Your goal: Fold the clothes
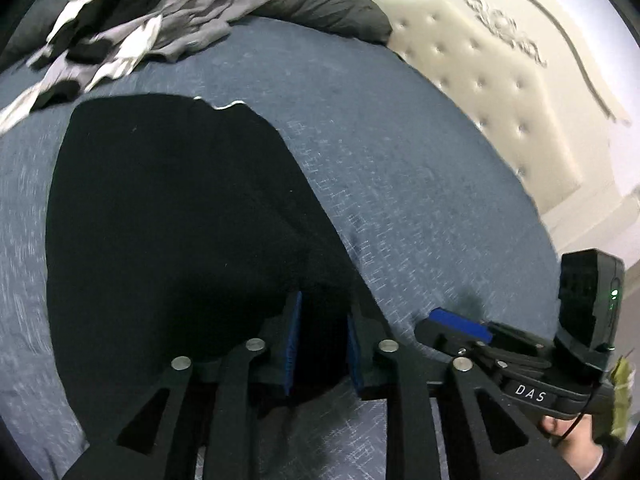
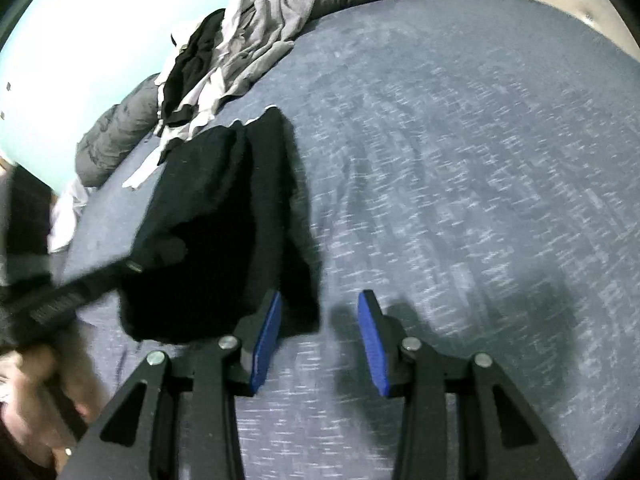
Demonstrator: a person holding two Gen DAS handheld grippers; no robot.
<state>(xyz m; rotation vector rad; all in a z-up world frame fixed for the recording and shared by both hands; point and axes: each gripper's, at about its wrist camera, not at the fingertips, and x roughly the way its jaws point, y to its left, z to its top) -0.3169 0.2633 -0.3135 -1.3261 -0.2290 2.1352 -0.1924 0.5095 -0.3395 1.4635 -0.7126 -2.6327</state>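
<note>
A black garment (image 1: 172, 208) lies spread on the blue bedspread (image 1: 400, 160). My left gripper (image 1: 324, 308) is shut on the garment's near edge, with black cloth filling the gap between its blue pads. In the right wrist view the same garment (image 2: 216, 220) hangs partly lifted and folded over itself, gripped at its left corner by the blurred left gripper (image 2: 132, 266). My right gripper (image 2: 320, 304) stands open just above the bedspread (image 2: 460, 160), at the garment's right edge, with nothing between its fingers. It also shows low on the right in the left wrist view (image 1: 456, 322).
A pile of grey, white and black clothes (image 1: 132, 20) (image 2: 232, 56) lies at the far side of the bed, next to dark grey pillows (image 1: 328, 4) (image 2: 116, 136). A cream tufted headboard (image 1: 500, 72) stands on the right. A person's hand (image 2: 48, 392) holds the left gripper.
</note>
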